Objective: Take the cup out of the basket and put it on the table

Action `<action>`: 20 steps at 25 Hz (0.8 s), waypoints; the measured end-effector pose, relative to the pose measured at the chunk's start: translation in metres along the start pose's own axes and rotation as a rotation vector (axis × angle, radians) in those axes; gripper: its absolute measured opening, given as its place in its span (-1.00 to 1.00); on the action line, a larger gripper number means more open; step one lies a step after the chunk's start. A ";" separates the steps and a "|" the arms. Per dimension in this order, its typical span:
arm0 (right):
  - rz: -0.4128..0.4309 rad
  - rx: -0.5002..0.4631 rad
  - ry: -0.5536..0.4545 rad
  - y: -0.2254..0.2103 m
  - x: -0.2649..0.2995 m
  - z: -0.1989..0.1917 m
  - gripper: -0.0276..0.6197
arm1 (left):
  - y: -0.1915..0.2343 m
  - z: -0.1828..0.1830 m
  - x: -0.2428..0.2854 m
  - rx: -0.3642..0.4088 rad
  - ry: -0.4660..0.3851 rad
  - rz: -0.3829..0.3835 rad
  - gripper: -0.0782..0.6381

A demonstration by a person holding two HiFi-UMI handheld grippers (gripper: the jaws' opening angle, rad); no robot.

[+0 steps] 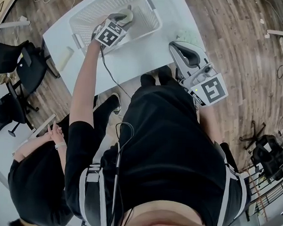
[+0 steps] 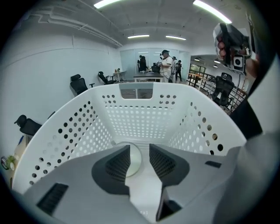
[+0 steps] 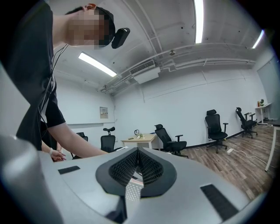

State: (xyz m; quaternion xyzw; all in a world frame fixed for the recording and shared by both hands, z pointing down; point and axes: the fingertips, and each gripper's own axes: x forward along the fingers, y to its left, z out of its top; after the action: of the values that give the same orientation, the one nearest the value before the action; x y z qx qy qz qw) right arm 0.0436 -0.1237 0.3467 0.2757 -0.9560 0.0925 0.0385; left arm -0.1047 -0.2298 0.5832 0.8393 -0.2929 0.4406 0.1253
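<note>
- Left gripper (image 1: 125,20): reaches down into a white perforated plastic basket (image 1: 92,16) from above, marker cube facing up.
- Same gripper in the left gripper view (image 2: 140,152): shows both dark ribbed pads (image 2: 117,162) spread wide apart and clamped on nothing.
- Pale round cup (image 2: 134,160): lies low on the basket floor (image 2: 144,131) and appears in the gap between the spread jaws, partly hidden by the left pad; right pad clearly apart from it, contact with the left pad not discernible.
- Basket in the left gripper view: rises on all sides around the jaws, with a handle slot in the far wall (image 2: 136,92).
- White rectangular table (image 1: 145,55): carries the basket on its far left part, and a pale cylinder (image 1: 64,59) near its left edge.
- Right gripper (image 1: 178,46): hangs over the near right edge of the table, well apart from the basket, with its marker cube up.
- Same gripper in the right gripper view (image 3: 138,152): shows the pads pressed together with nothing between them, pointing out into a room with black office chairs (image 3: 216,127).
- Second person in a black shirt (image 1: 35,185): stands at the lower left of the head view, beside the table.
- Brown wooden floor (image 1: 234,34): surrounds the table.
</note>
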 end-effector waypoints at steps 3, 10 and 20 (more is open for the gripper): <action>-0.010 0.003 0.005 -0.005 0.000 -0.001 -0.86 | -0.001 -0.005 0.013 0.021 0.046 -0.013 -0.34; -0.021 0.015 0.010 -0.011 0.000 -0.004 -0.86 | -0.012 -0.022 0.038 0.087 0.155 -0.056 -0.34; -0.038 0.018 0.018 -0.020 0.002 -0.005 -0.86 | -0.004 -0.036 0.056 0.053 0.199 -0.039 -0.53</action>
State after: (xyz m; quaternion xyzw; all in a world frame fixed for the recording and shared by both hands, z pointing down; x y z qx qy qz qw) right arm 0.0530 -0.1401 0.3546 0.2931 -0.9494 0.1030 0.0465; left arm -0.1016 -0.2310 0.6496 0.7999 -0.2510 0.5267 0.1401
